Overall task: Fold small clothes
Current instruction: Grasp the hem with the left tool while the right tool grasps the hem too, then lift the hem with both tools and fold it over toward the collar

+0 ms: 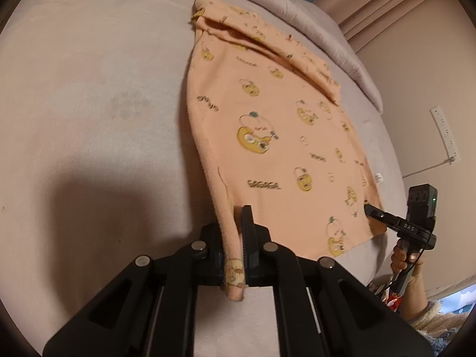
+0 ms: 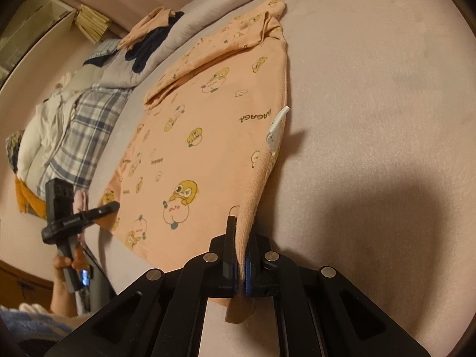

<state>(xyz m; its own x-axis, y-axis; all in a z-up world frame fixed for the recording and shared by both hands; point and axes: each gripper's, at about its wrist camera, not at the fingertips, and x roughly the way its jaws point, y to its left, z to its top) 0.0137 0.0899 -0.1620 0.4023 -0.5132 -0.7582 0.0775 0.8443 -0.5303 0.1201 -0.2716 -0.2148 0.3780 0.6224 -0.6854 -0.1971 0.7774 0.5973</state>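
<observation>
An orange child's garment [image 1: 276,136] with yellow cartoon prints and "GAGAGA" lettering lies spread on a pale pink bed [image 1: 89,104]. Its far end is folded over. My left gripper [image 1: 238,217] is shut on the near left corner of the hem. My right gripper [image 2: 241,229] is shut on the near right corner, where a white tag [image 2: 275,128] sticks up from the side seam. The garment [image 2: 208,136] fills the middle of the right wrist view. Each gripper shows in the other's view, the right [image 1: 374,211] and the left [image 2: 110,208].
A rolled grey blanket [image 1: 297,15] runs along the far side of the bed. A pile of other clothes, plaid [image 2: 86,125], white [image 2: 41,128] and dark navy [image 2: 151,44], lies at the left. A wall with a power strip [image 1: 446,136] stands at the right.
</observation>
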